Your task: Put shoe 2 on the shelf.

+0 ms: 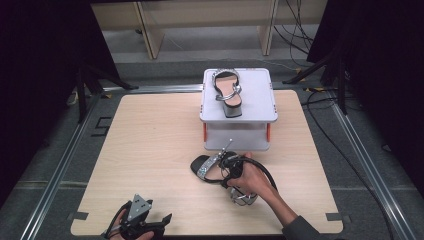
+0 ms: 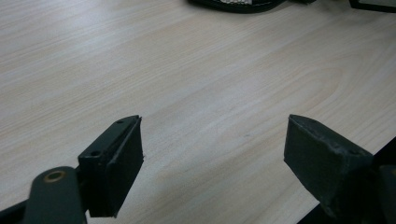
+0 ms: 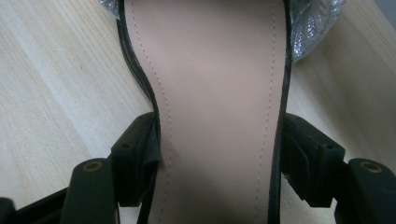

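Wood-grain worktop point(image 1: 150, 150) filled the middle of the high view, with a grey two-tier stand point(image 1: 260, 100) at its upper centre carrying one silver block-heeled sandal point(image 1: 228, 92). The matching sandal point(image 1: 212, 169) lay just below the stand, at lower centre. In the right gripper view the right claw point(image 3: 219, 154) sat clamped on that sandal's narrow waist, jaws pressed against both sole edges. The hold looked shallow and off the heavy heel, so I judged a lift could let the shoe pivot, slip out, or knock the stand's lower shelf. Far lower left, the left claw point(image 2: 212, 154) stood apart over bare wood, too distant to steady anything.
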